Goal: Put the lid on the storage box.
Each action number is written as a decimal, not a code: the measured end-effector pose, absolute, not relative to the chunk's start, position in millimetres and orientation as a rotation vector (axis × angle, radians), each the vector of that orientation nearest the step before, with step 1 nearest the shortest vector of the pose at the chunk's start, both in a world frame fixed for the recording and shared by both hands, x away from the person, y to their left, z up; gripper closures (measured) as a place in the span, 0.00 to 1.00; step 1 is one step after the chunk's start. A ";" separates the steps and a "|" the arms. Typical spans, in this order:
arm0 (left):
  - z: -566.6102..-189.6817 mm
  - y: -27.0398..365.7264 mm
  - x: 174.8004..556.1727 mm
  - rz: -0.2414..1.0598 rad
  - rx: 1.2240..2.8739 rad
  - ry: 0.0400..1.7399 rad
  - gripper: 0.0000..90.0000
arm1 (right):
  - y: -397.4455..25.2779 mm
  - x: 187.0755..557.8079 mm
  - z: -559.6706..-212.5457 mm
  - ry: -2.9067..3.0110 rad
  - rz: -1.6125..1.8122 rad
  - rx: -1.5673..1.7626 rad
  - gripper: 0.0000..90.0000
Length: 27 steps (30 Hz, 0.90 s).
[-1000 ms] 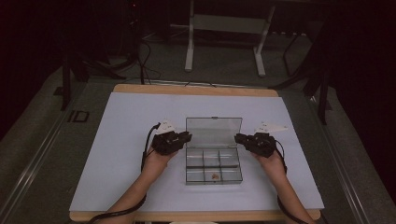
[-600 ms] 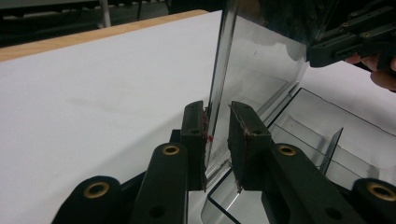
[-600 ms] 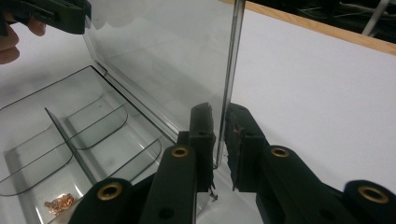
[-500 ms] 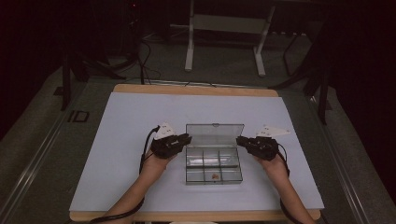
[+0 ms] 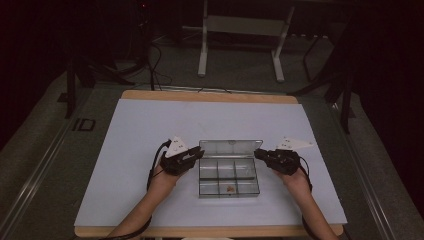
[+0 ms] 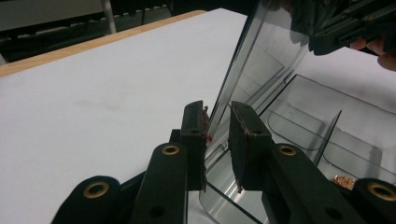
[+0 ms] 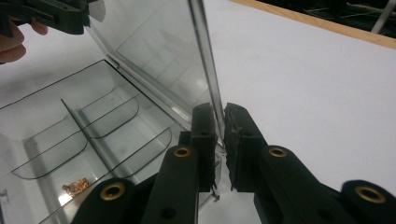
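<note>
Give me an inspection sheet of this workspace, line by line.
Surface: white sheet on a wood-edged table.
Job's things: clear compartment box, lid raised; small coppery bits in a near compartment.
Clutter: nothing seen.
Grippers: left hand-held gripper has its jaws around the lid's edge with a small gap showing; right hand-held gripper is clamped on the opposite edge.
Cables: black cable loops from the left hand-held gripper.
Surroundings: dim floor, white metal frame beyond the table.
</note>
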<state>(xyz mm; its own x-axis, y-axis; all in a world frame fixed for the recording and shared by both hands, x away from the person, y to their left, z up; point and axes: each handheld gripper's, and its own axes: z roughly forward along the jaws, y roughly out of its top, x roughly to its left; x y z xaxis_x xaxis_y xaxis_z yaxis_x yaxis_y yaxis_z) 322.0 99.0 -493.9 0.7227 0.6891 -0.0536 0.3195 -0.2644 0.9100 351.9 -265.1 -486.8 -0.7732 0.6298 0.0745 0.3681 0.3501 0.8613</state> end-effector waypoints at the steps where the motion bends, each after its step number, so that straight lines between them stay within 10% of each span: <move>1: -493.7 99.0 320.8 0.432 1.855 0.784 0.85 | -265.4 351.3 -486.8 2.348 1.388 0.890 0.92; 27: -494.5 100.8 303.9 0.429 1.893 0.727 0.79 | -270.8 339.1 -492.4 2.377 1.408 0.919 0.92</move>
